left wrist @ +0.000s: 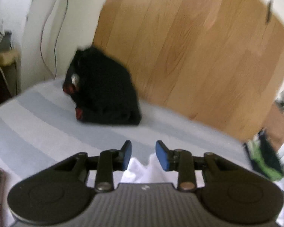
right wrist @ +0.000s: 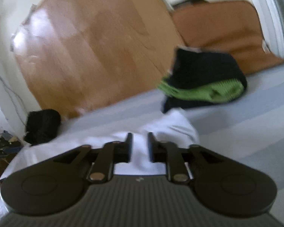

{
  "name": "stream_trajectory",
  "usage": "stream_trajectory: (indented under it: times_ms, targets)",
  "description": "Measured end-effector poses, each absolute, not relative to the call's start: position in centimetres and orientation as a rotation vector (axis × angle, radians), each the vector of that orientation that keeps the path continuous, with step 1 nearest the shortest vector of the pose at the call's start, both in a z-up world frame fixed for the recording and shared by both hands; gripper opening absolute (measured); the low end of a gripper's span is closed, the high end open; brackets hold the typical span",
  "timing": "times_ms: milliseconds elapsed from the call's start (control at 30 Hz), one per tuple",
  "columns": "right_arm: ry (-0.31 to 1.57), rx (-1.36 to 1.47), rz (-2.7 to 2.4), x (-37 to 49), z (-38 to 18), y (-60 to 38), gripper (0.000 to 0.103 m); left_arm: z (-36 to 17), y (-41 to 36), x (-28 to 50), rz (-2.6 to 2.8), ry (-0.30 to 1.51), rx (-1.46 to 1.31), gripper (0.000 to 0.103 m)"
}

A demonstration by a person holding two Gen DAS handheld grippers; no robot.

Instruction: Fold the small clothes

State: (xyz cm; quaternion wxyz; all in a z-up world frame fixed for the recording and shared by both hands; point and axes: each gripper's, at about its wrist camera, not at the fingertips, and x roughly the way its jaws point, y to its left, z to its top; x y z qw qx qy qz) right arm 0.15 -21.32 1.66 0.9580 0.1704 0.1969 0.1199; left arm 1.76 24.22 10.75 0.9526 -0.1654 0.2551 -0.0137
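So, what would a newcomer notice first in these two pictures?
First, the white cloth lying on the pale striped bed sheet, right under both claws, whose jaws stand apart. Then the black and green garment just behind it near the wooden headboard, and the folded black bundle in the far corner by the wall.

surface: bed (right wrist: 246, 124) with a pale blue-and-white striped sheet | far-left corner: folded black garment (left wrist: 106, 92) with red trim, by the wooden headboard (left wrist: 189, 47) | right side: black-and-green garment (right wrist: 204, 79), bunched | near edge: white cloth (right wrist: 161, 130), rumpled, just beside the black-and-green garment
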Motion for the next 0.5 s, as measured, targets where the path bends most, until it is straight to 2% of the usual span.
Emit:
stream_trajectory:
  times_ms: [167, 267, 367, 433, 467, 500]
  targets:
    - [0.461, 0.222, 0.474, 0.1, 2.3, -14.3, 0.029, 10.8, 20.2, -1.1, -0.241, 0.523, -0.245, 0.031]
    - [0.514, 0.102, 0.521, 0.2, 0.9, -11.2, 0.028, 8.2, 17.2, -2.0, -0.288, 0.579, -0.083, 0.031]
    - [0.556, 0.059, 0.440, 0.2, -0.4, -12.6, 0.028, 4.9, 16.8, -2.1, -0.222, 0.685, 0.043, 0.030]
    - [0.562, 0.082, 0.383, 0.0, -1.1, -15.6, 0.019, 4.1, 18.0, -3.1, -0.220, 0.663, 0.060, 0.028]
    - [0.558, 0.138, 0.385, -0.4, -1.2, -17.4, 0.019, 4.1, 18.8, -3.5, -0.227, 0.663, 0.052, 0.028]
    - [0.567, 0.204, 0.370, -0.7, -1.3, -19.3, 0.014, 4.3, 19.2, -3.6, -0.222, 0.667, 0.045, 0.028]
